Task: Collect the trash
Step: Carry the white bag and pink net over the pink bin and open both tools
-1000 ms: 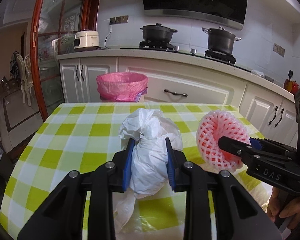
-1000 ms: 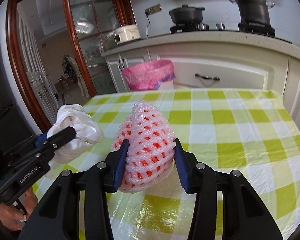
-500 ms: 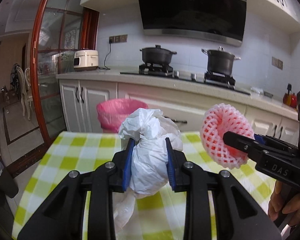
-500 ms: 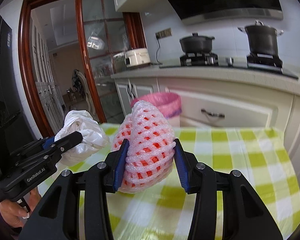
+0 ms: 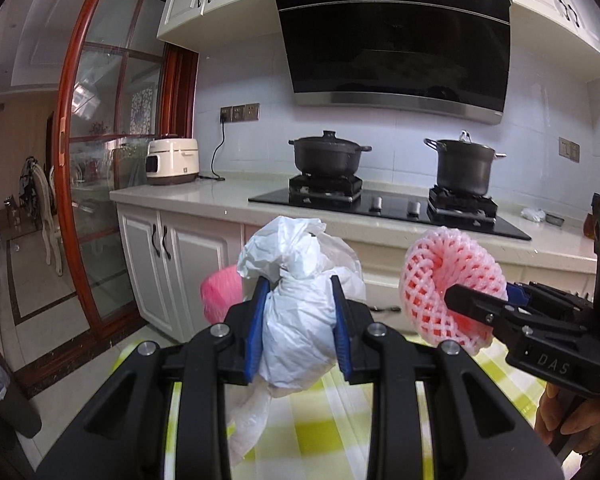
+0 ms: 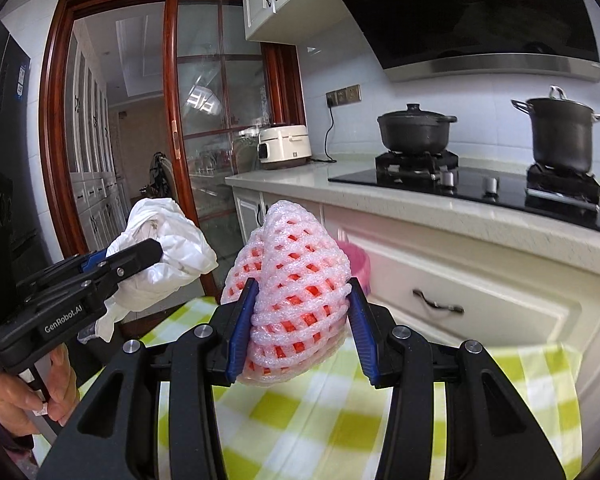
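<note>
pink bin (image 5: 220, 298): mostly hidden behind white bag (image 5: 300, 320) | tablecloth (image 6: 284, 416): blurred

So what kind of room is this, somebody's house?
Most likely a home kitchen. Two dark pots sit on a gas hob under a black range hood, with white cabinets and a rice cooker on the counter. In front is a table with a green checked cloth.

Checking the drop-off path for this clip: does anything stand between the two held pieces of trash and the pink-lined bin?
Nothing visible does. The left gripper holds the white plastic bag, the right gripper the pink foam net, both above the checked table. The pink-lined bin shows just beyond, partly hidden by the trash itself.
</note>
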Demonstrator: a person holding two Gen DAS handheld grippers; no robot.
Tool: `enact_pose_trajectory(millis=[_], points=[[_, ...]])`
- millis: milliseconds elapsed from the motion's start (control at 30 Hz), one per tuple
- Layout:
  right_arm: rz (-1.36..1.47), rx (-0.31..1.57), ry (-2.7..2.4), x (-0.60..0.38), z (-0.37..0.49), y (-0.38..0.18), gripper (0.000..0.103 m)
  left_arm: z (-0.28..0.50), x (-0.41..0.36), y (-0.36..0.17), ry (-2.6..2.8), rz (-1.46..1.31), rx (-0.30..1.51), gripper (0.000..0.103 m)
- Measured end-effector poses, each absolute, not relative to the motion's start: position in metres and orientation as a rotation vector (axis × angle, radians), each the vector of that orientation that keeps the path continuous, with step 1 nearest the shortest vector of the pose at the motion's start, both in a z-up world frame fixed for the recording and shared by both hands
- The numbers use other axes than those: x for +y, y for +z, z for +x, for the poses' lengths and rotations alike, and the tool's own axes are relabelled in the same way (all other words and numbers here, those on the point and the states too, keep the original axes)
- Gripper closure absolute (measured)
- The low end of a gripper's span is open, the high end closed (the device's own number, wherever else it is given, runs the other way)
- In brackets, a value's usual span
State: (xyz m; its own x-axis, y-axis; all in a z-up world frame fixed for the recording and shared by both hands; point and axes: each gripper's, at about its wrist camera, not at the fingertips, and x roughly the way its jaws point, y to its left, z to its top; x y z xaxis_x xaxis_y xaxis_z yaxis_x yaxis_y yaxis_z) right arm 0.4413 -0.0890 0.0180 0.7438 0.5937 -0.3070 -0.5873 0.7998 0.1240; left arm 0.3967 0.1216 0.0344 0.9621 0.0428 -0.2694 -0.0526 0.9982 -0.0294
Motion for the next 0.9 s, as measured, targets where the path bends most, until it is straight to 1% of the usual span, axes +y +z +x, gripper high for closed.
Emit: enact_pose_trajectory(millis=[267, 467, 633, 800, 867, 900], points=[[0.039, 0.364, 0.655, -0.05, 0.54, 0.022, 0.059, 0.502, 0.167, 0.051, 0.031, -0.072, 0.29, 0.074], [0.044, 0.384, 0.66, -0.018, 0.61, 0.011, 0.059, 0.586, 0.204, 0.051, 0.039, -0.118, 0.31, 0.074], [0.043, 0.405, 0.664, 0.006, 0.658, -0.009, 0.059, 0.654, 0.227, 0.03, 0.044, -0.119, 0.348, 0.074], [0.047, 0.431, 0.676, 0.025, 0.693, -0.033, 0.059, 0.696, 0.241, 0.006, 0.048, -0.113, 0.377, 0.074], [0.041, 0.434, 0.682, 0.034, 0.707, -0.043, 0.057, 0.712, 0.246, -0.005, 0.046, -0.114, 0.388, 0.071], [0.043, 0.436, 0.69, 0.04, 0.716, -0.049, 0.053, 0.717, 0.249, -0.009, 0.044, -0.116, 0.391, 0.071]])
